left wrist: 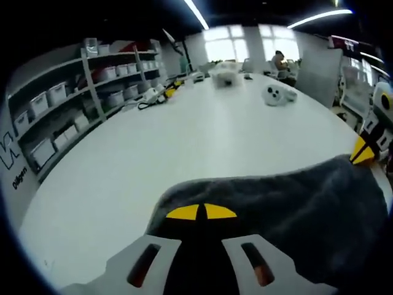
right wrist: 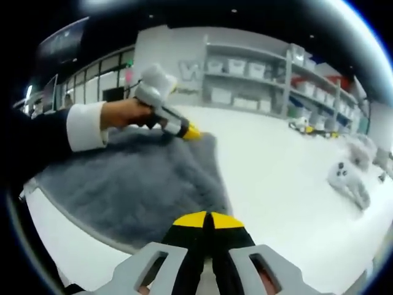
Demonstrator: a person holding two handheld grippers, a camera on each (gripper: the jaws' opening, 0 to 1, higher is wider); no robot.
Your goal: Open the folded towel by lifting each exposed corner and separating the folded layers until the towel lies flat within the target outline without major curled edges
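- A dark grey towel (left wrist: 295,215) with a plush, fuzzy pile is spread on a smooth white bench (left wrist: 184,141); its near edge is rounded where it meets the left gripper (left wrist: 201,212).
- In the left gripper view, the left gripper's yellow-tipped black jaws are seen pressed together on the towel's edge, the cloth being pinched between them.
- The right gripper (right wrist: 207,219) is seen with its yellow tips closed against each other at the towel's (right wrist: 141,184) near corner; whether cloth is caught between them cannot be told.
- In the right gripper view, the left gripper (right wrist: 191,132) is held by a hand (right wrist: 126,114) with a white cuff, its yellow tip touching the towel's far edge.
- A pale hem is seen along the towel's left border in the right gripper view.
- A soft white toy (left wrist: 277,94) with a rounded shape lies well apart from the towel on the bench.
- Grey shelves (left wrist: 73,104) with white boxes are set along the wall.
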